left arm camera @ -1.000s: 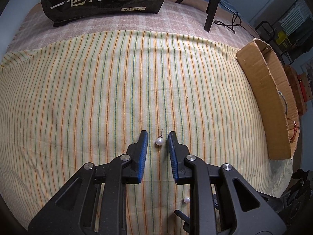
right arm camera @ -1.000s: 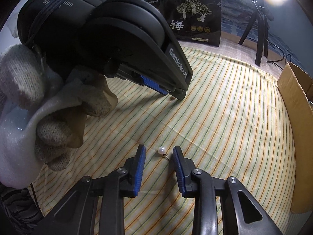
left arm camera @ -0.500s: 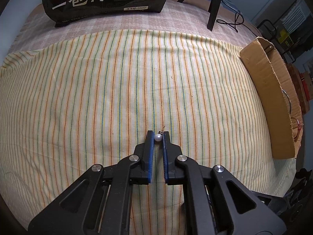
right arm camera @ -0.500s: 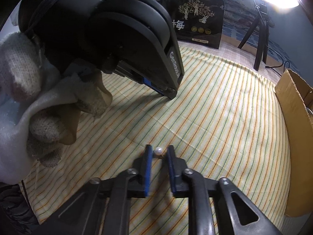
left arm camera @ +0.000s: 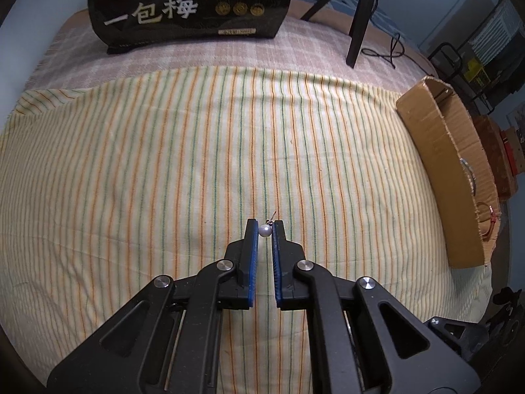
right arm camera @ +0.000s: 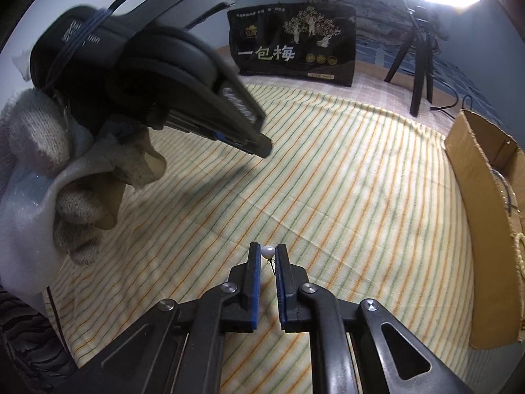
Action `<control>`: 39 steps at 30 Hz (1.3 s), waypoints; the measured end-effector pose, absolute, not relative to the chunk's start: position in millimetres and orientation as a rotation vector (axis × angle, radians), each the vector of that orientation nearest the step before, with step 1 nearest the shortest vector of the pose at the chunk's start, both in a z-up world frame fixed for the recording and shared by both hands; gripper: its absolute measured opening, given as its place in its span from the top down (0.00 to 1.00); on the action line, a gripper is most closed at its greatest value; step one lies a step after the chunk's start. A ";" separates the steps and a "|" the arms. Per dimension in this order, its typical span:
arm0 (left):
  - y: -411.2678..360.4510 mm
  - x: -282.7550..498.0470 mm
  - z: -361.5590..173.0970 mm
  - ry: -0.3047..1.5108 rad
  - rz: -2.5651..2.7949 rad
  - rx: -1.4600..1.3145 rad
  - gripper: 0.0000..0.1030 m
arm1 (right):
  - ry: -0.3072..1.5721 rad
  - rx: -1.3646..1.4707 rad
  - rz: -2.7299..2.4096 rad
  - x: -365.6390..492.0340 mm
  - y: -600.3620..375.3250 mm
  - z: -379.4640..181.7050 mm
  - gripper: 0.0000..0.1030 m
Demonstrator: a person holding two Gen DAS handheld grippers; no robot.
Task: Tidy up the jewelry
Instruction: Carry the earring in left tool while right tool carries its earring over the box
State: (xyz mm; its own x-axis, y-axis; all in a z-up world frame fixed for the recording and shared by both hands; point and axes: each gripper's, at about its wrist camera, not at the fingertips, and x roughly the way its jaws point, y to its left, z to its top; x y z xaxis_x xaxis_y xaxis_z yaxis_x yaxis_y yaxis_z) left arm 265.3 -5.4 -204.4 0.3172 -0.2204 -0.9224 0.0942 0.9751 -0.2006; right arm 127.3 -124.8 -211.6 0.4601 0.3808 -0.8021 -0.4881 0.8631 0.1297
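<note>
Two pearl earrings, each pinched: left hand-held gripper (left arm camera: 265, 227) holds one (left arm camera: 264, 230), right hand-held gripper (right arm camera: 268, 252) another (right arm camera: 268, 251), above striped cloth (left arm camera: 164, 164). Tiny, light, slippery; squeeze the bead. Cardboard box (left arm camera: 443, 177) sits at three o'clock.

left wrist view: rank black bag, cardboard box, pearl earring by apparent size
1. black bag, cropped at the top
2. cardboard box, close to the bag; fisheye edge makes the order unsure
3. pearl earring, by far smallest

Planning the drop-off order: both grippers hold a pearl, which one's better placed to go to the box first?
Right, probably. The cardboard box sits on the right side in both views, so the right gripper, shut on its pearl, has the nearer path. The left gripper, also holding a pearl, would have to cross it.
</note>
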 end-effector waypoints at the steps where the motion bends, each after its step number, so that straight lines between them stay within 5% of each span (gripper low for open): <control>1: -3.9 263.7 -201.5 1.224 -0.205 -0.119 0.94 | 0.951 -0.123 0.533 127.9 -126.8 -209.9 0.94; 39: -127.7 211.8 -83.6 0.936 -0.429 -0.134 0.94 | 0.840 0.009 0.277 155.6 -300.1 -126.3 0.94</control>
